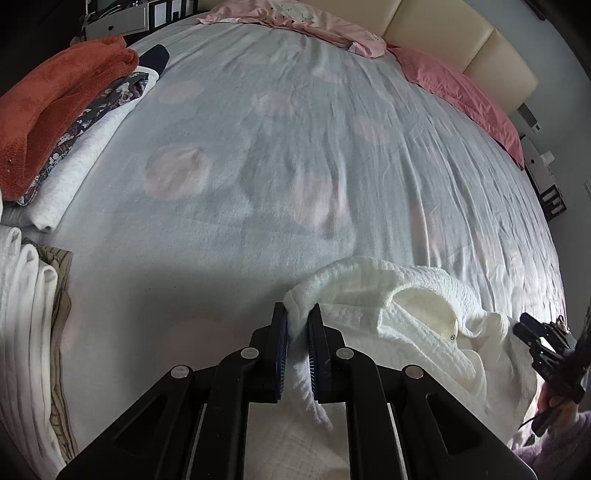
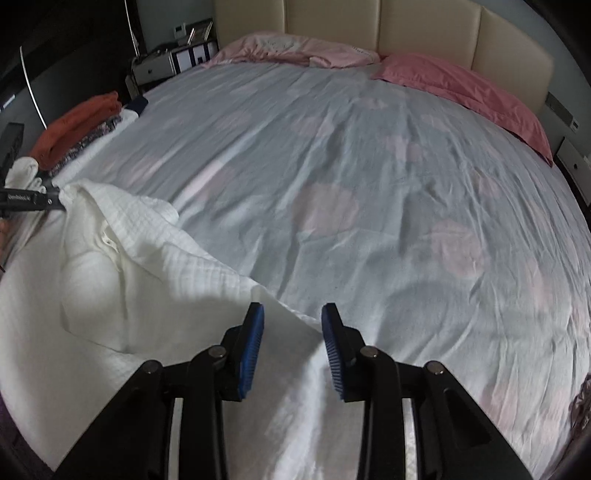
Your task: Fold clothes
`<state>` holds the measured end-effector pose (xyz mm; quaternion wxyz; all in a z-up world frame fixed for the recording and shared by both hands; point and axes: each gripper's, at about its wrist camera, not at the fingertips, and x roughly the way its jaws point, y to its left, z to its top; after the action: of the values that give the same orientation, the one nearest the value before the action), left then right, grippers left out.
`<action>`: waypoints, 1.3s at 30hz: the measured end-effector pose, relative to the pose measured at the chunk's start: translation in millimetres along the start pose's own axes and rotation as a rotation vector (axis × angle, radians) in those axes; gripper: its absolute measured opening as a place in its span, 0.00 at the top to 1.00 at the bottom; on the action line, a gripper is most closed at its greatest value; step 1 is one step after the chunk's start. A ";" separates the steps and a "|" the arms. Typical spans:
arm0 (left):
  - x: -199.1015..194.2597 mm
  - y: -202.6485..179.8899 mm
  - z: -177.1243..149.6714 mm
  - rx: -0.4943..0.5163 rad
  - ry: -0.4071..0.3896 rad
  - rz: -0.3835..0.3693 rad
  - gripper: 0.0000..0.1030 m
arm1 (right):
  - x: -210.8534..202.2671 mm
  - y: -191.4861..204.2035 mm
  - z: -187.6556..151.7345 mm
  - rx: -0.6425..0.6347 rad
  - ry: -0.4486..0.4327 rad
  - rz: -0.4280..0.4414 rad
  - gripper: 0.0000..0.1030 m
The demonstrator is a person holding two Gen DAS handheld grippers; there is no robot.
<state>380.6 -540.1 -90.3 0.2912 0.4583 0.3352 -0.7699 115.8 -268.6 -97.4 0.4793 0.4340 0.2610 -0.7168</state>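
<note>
A white waffle-knit garment (image 1: 413,317) lies crumpled at the near edge of the bed. My left gripper (image 1: 297,314) is shut on a fold of it at its left corner. In the right wrist view the same white garment (image 2: 147,258) spreads over the near left of the bed. My right gripper (image 2: 292,314) is open, its blue pads (image 2: 255,339) either side of the garment's right edge, not closed on it. The left gripper (image 2: 55,201) shows at the far left of that view, pinching the cloth. The right gripper (image 1: 539,339) shows at the right of the left wrist view.
A pale blue sheet with pink blotches (image 1: 295,147) covers the bed. Folded clothes are stacked along the left edge: an orange towel (image 1: 55,107), a floral piece, white items (image 1: 26,314). Pink pillows (image 2: 472,92) lie against the cream headboard (image 2: 406,26). A nightstand (image 2: 173,59) stands at the back left.
</note>
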 end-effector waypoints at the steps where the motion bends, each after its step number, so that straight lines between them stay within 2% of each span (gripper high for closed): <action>1: 3.6 0.2 1.6 -0.001 0.006 -0.006 0.89 | 8.3 -3.4 0.6 0.011 0.030 0.026 0.69; 4: 14.6 -0.2 6.0 0.004 0.027 -0.017 0.89 | 23.2 -4.8 -4.1 0.024 0.081 0.100 0.69; 6: 18.7 -1.4 8.5 0.009 0.034 -0.024 0.89 | 21.4 -2.0 -9.7 0.014 0.062 0.084 0.73; 7: 20.3 -2.0 9.7 0.012 0.036 -0.028 0.89 | 19.2 -2.8 -11.5 0.026 0.060 0.081 0.85; 8: 18.6 -2.7 10.2 0.013 0.030 -0.041 0.89 | 15.7 -5.2 -12.8 0.047 0.059 0.077 0.91; 11: 6.9 -4.7 10.1 0.018 0.000 -0.094 0.89 | -11.6 -15.6 -18.2 0.112 -0.005 0.035 0.96; 14: -4.8 -6.8 10.0 0.023 -0.031 -0.147 0.89 | -51.0 -27.3 -26.7 0.186 -0.083 -0.031 0.97; 17: -25.5 -14.0 7.2 0.043 -0.052 -0.251 0.89 | -96.4 -34.6 -37.8 0.241 -0.153 -0.098 0.97; 19: -39.2 -25.5 1.7 0.097 -0.053 -0.315 0.89 | -123.8 -37.3 -44.5 0.265 -0.179 -0.125 0.97; 22: -54.2 -43.3 -10.2 0.189 -0.018 -0.404 0.90 | -146.4 -45.6 -53.4 0.283 -0.139 -0.185 0.97; 25: -59.5 -66.9 -31.2 0.320 0.058 -0.409 0.89 | -155.4 -52.3 -77.0 0.311 -0.060 -0.255 0.97; 28: -62.3 -88.5 -51.5 0.434 0.134 -0.394 0.89 | -159.6 -61.6 -104.9 0.376 0.014 -0.263 0.97; 32: -66.5 -98.2 -62.3 0.458 0.205 -0.432 0.90 | -151.5 -66.0 -134.9 0.415 0.094 -0.223 0.96; 36: -77.6 -106.0 -63.4 0.428 0.244 -0.499 0.90 | -169.4 -51.4 -135.1 0.373 0.015 -0.208 0.91; 37: -80.9 -110.0 -63.6 0.428 0.246 -0.502 0.90 | -174.6 -44.5 -131.8 0.353 -0.008 -0.207 0.87; 39: -85.9 -121.1 -65.3 0.436 0.254 -0.493 0.90 | -181.3 -28.2 -123.2 0.315 -0.048 -0.179 0.85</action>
<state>357.7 -403.5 -5.8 -0.0522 0.5072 0.2970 -0.8073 165.6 -76.3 -0.4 0.3458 0.4615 0.1715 -0.7987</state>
